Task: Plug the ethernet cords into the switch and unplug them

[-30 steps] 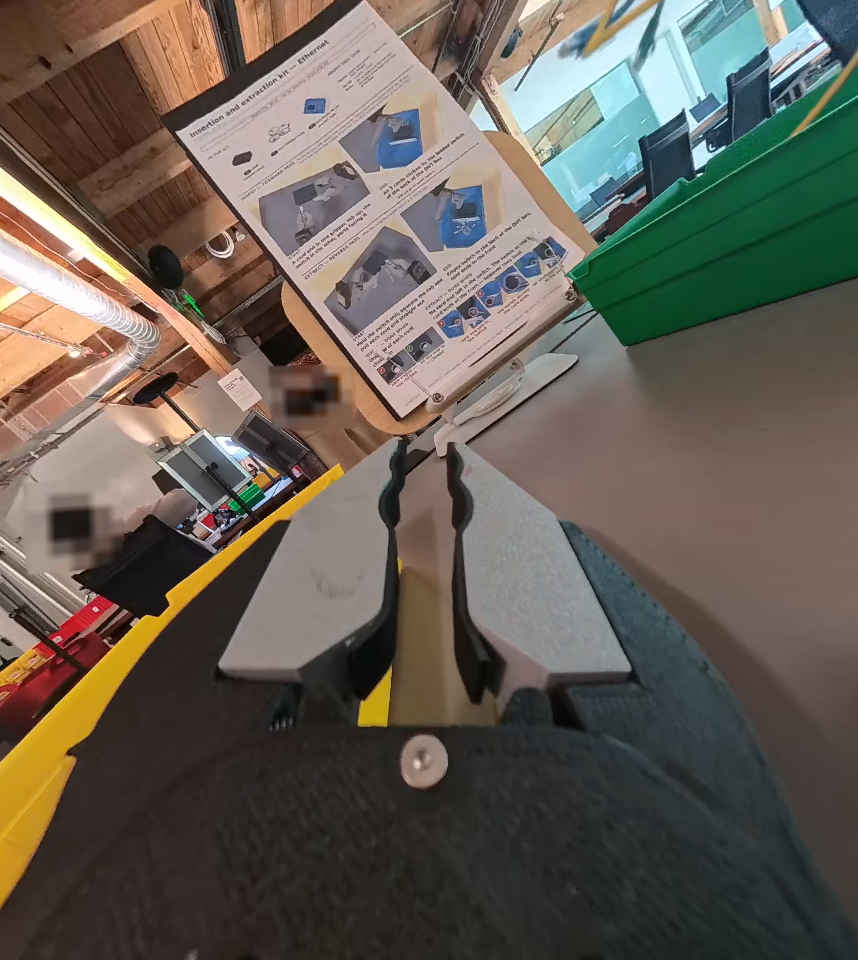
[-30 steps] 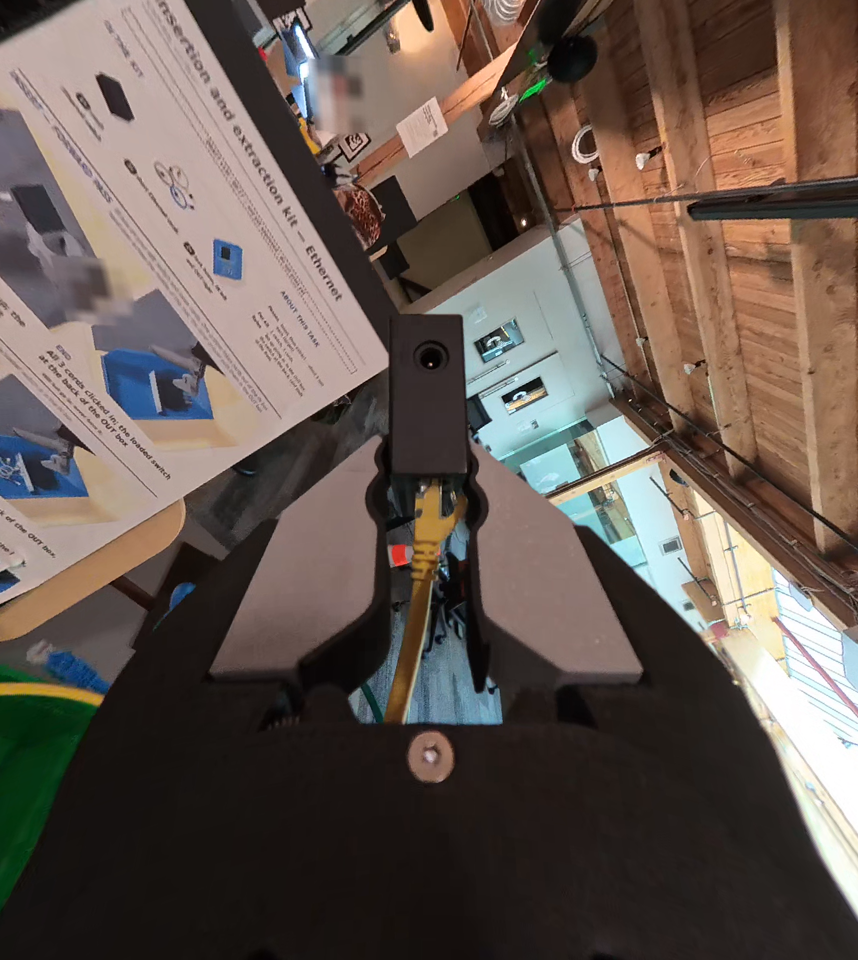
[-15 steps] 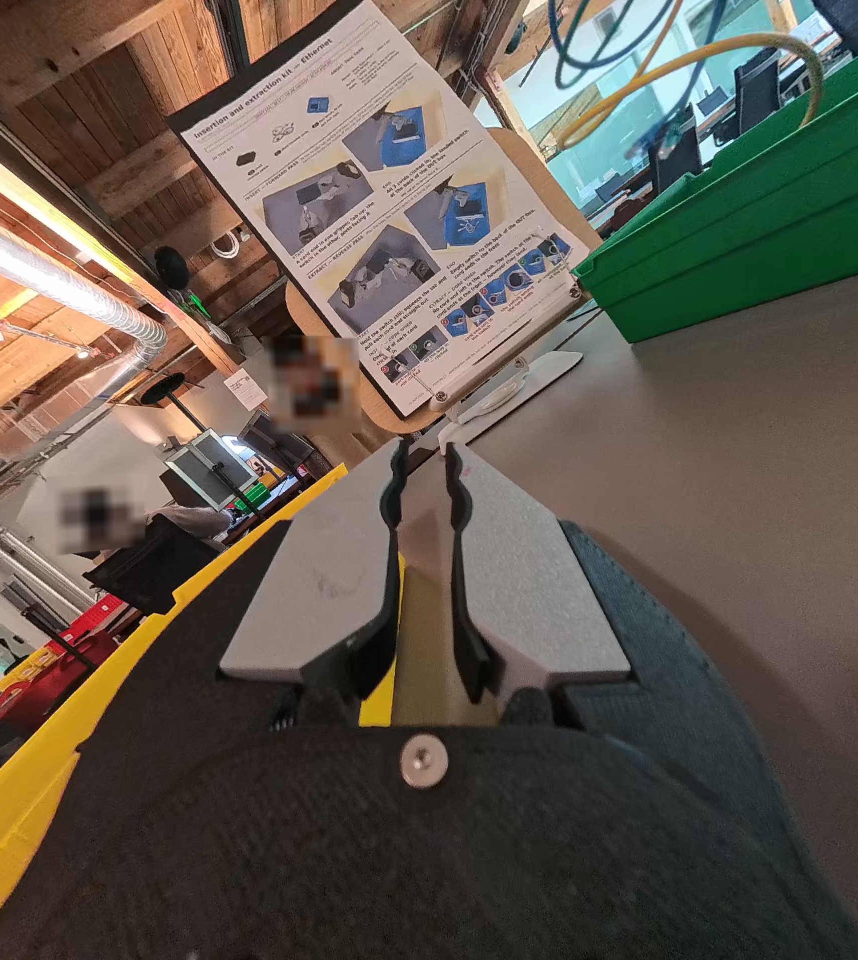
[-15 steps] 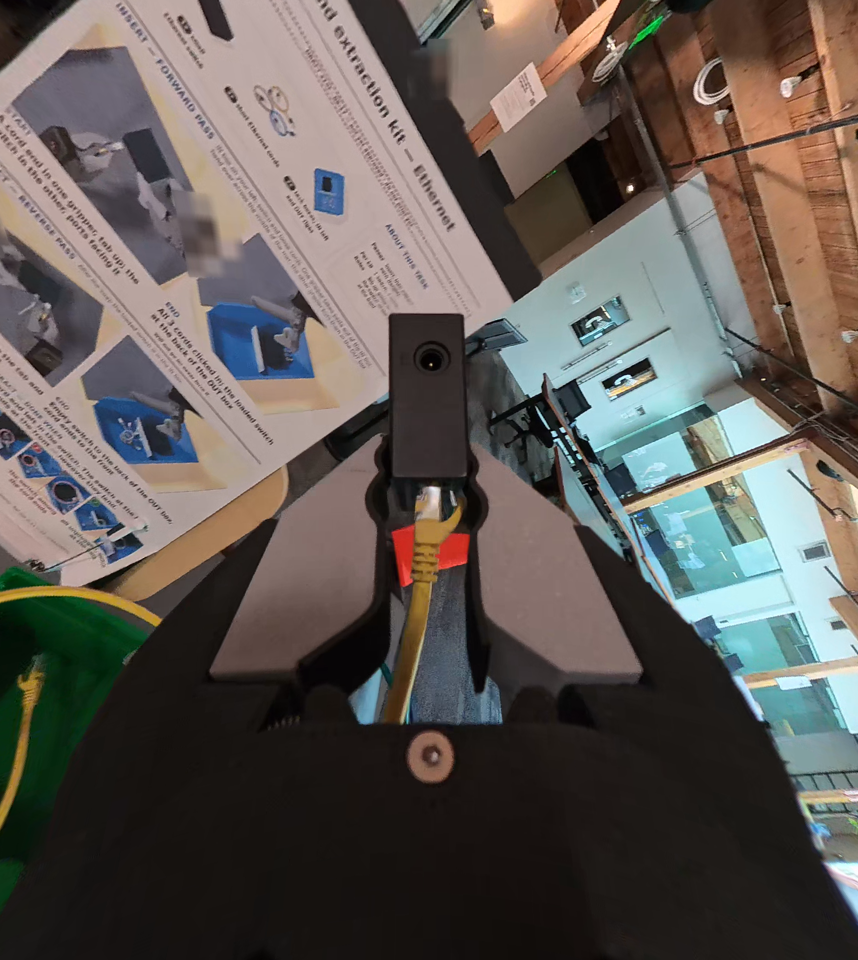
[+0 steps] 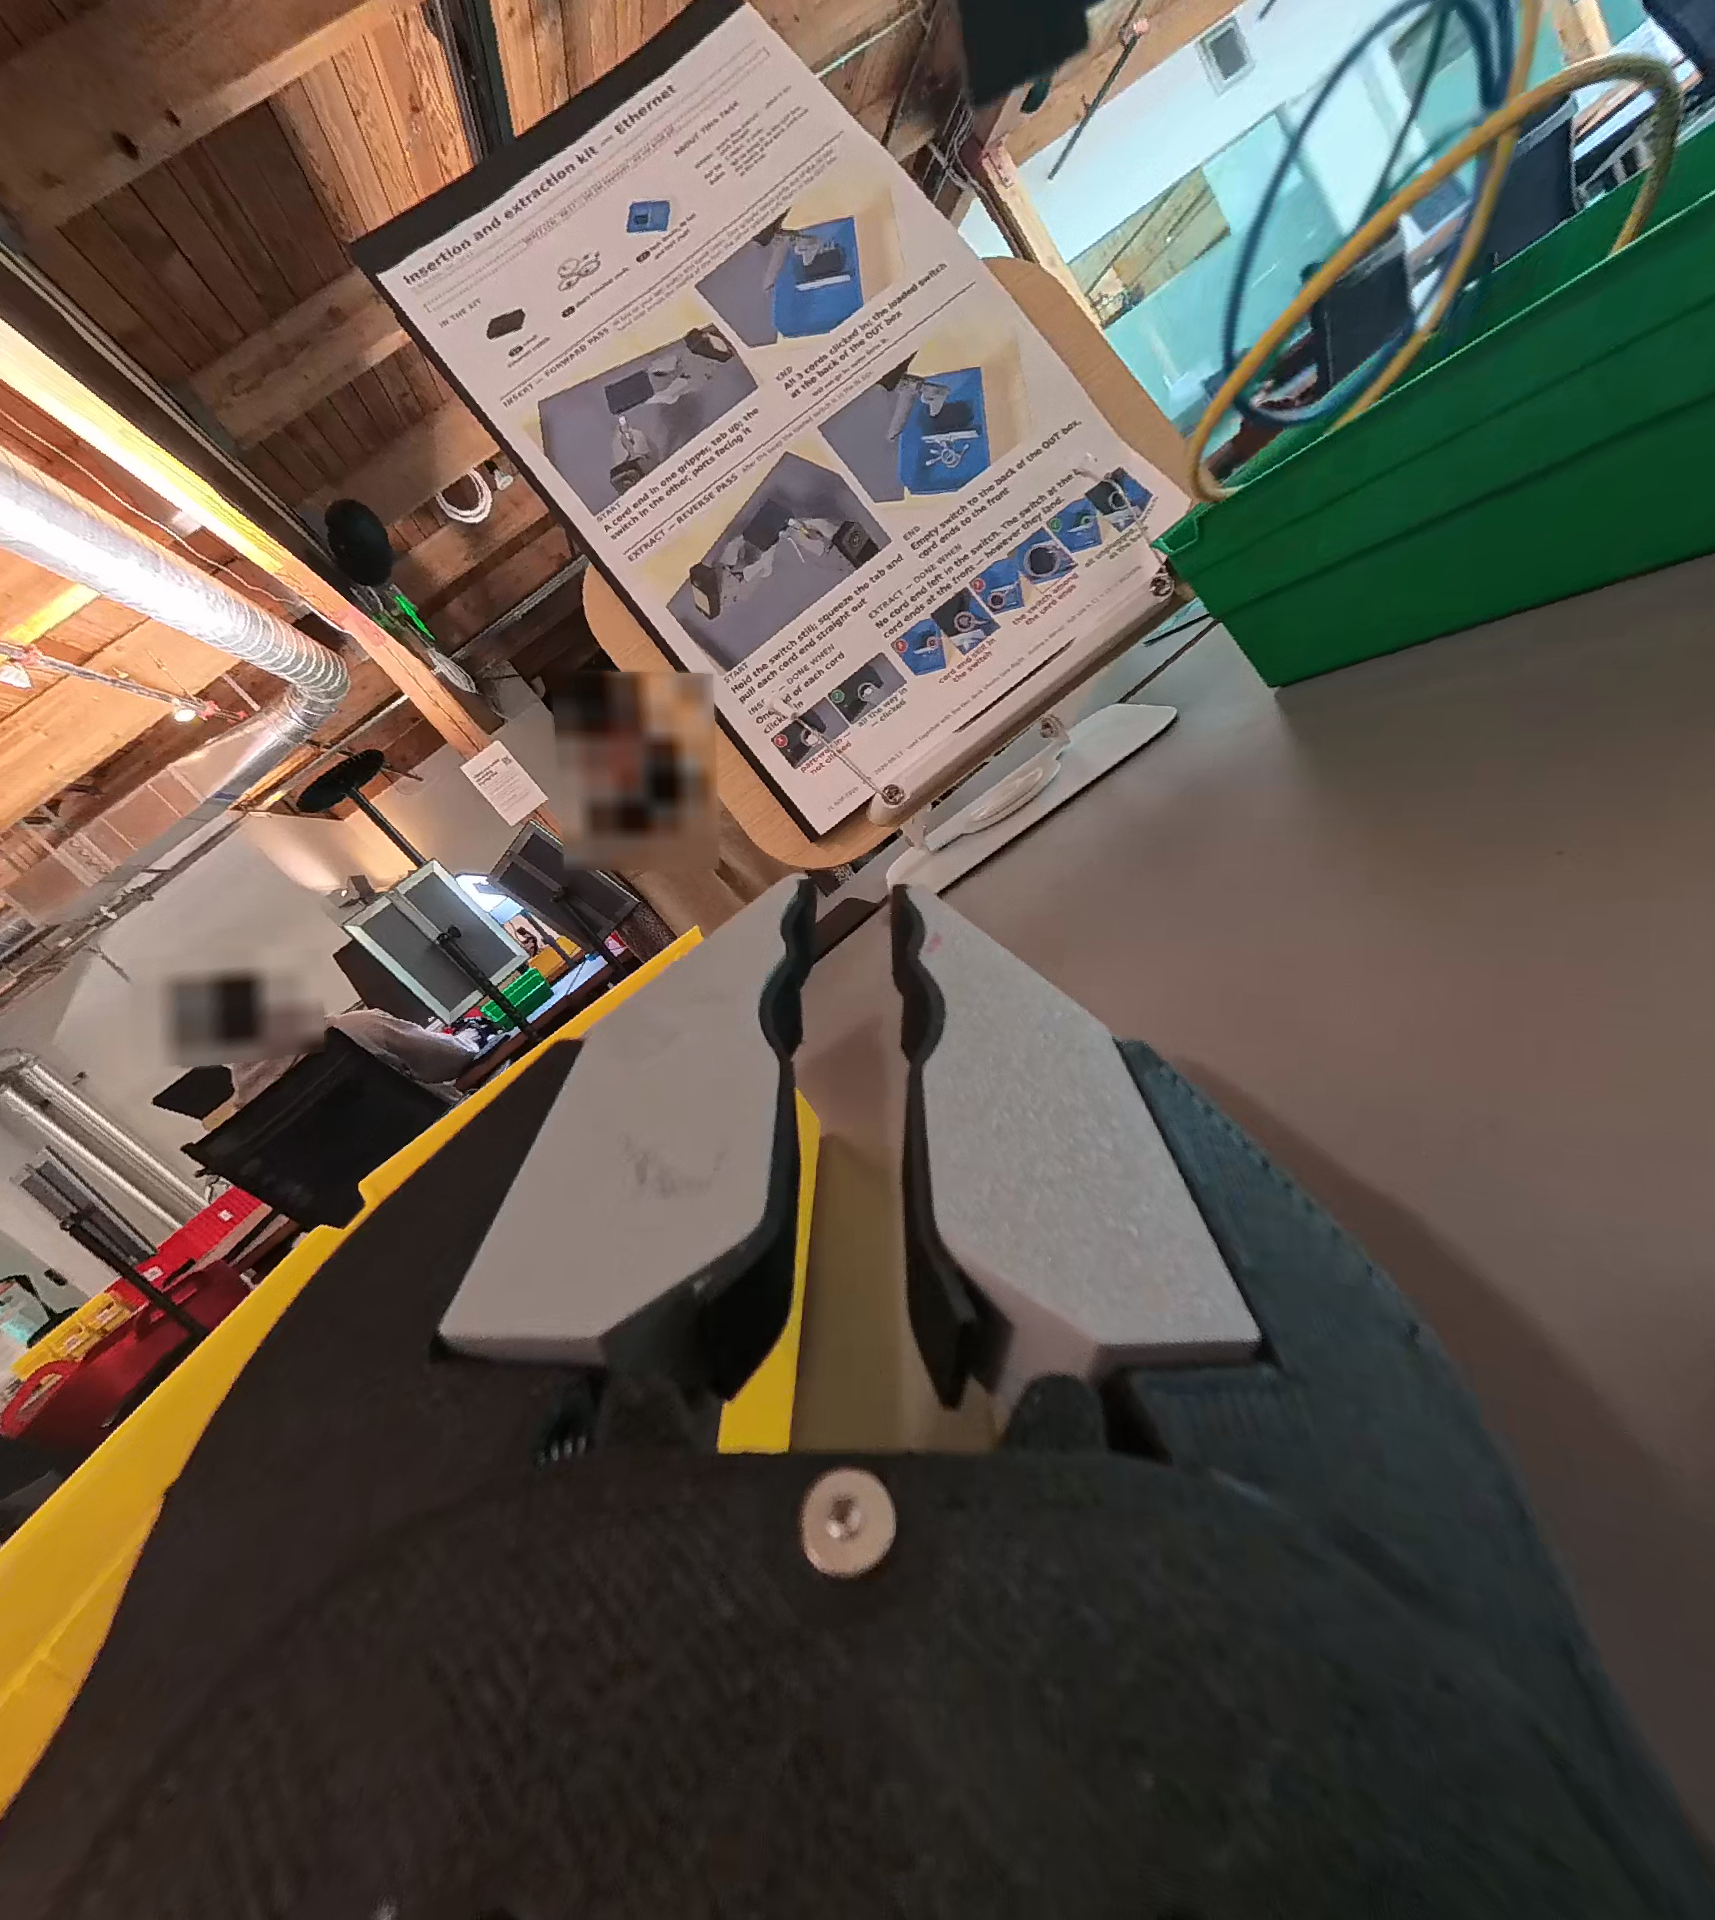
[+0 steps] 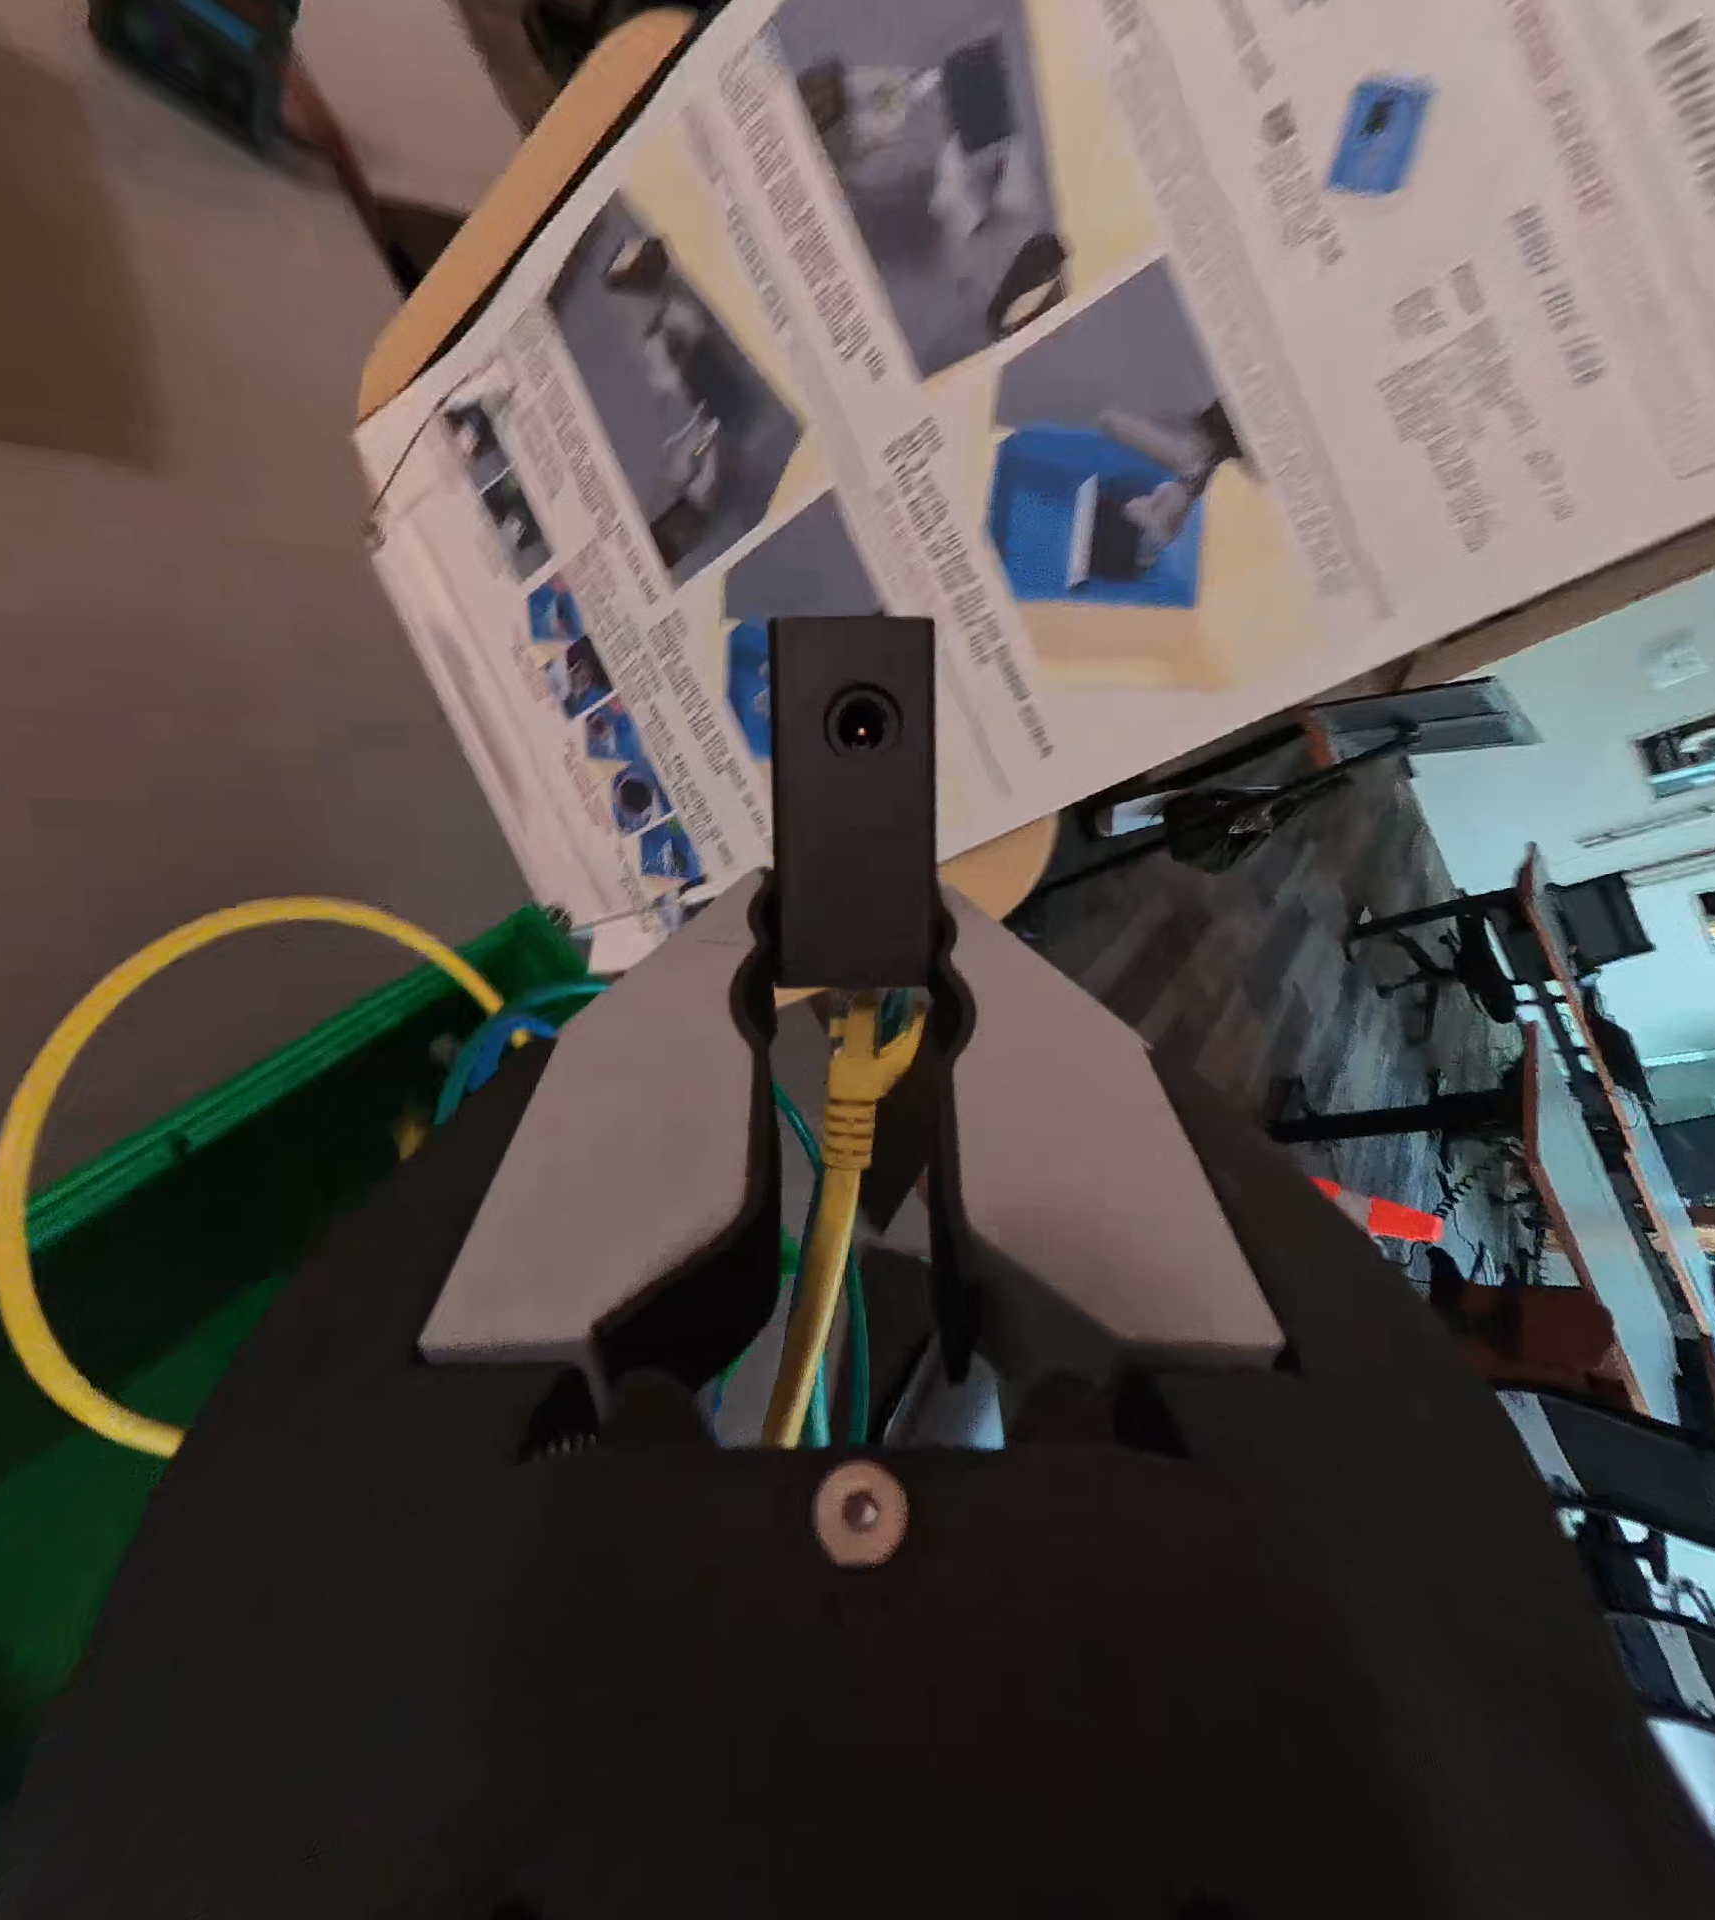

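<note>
The right gripper point(image 6: 851, 966) had swung round in the last second: where its camera had looked up at the timber ceiling, it now looked down across the instruction sheet point(image 6: 1123, 395) toward the green bin point(image 6: 240, 1101), and the blur said it was still moving. Its jaws stayed clamped on the black ethernet switch point(image 6: 851, 800), held upright with its round socket facing the camera. A yellow ethernet cord point(image 6: 832, 1216) was still plugged into the underside, with a green one point(image 6: 858, 1340) hanging beside it, and the yellow loop point(image 6: 105, 1039) trailed over the bin's edge. From the left wrist view the cords point(image 5: 1393, 301) had come into sight, dangling as blue and yellow loops above the green bin point(image 5: 1559, 499). The left gripper point(image 5: 845, 909) had not stirred; it lay low over the grey table point(image 5: 1455, 1039) by the yellow bin point(image 5: 1, 1662), jaws narrowly apart and holding nothing. To my eye the loaded switch was being carried to the bin, so the plugging looked done and the unplugging yet to start; the left gripper would have to rise to pinch a plug's tab.
</note>
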Demonstrator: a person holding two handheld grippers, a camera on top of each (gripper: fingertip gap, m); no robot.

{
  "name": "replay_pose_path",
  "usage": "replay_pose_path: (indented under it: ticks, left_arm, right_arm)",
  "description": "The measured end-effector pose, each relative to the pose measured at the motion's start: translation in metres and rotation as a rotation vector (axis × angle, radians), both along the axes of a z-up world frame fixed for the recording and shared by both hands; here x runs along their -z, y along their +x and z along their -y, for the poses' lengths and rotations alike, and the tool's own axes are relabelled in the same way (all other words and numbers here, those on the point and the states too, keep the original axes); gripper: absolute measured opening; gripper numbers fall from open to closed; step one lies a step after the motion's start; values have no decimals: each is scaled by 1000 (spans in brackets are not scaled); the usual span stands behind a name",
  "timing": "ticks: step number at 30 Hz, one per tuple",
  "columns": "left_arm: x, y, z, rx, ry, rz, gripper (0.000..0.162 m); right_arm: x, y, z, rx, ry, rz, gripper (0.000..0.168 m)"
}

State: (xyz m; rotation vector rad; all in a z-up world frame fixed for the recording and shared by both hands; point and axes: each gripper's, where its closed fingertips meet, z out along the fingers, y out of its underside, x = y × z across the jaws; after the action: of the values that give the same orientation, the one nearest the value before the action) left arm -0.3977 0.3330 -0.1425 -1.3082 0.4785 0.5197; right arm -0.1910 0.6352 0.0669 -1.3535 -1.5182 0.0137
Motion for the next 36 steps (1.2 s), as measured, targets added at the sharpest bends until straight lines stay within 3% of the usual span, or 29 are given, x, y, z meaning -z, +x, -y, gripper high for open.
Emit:
replay_pose_path:
  ticks: [10, 16, 18, 21, 23, 26, 30, 33, 36]
  left_arm:
    - [1, 1, 0, -2, -5, -13, 12]
    - [2, 0, -1, -12, -14, -10, 15]
    - [4, 3, 1, 16, -36, -3, 0]
    - [5, 5, 1, 28, -51, 1, 0]
    - [8, 6, 0, 22, -65, -10, 8]
    - [14, 13, 0, 33, -107, -30, 14]
    - [28, 25, -4, 66, -338, 101, 44]
    - [20, 22, 6, 31, -496, 143, 61]
    - [-14, 22, 32, 71, -484, 195, 59]
  right_arm:
    - [191, 26, 23, -94, -229, 450, 25]
    - [258, 25, 9, 146, -465, 544, 26]
    - [257, 25, 10, 174, -476, 558, 27]
    - [234, 26, 15, 181, -435, 521, 29]
    - [206, 24, 25, 162, -453, 408, 34]
    - [163, 30, 41, 158, -565, 190, 57]
    - [108, 58, 54, 226, -609, -163, 70]
    - [107, 90, 81, 335, -469, -210, 68]
    - [136, 117, 123, 459, -410, -74, 42]
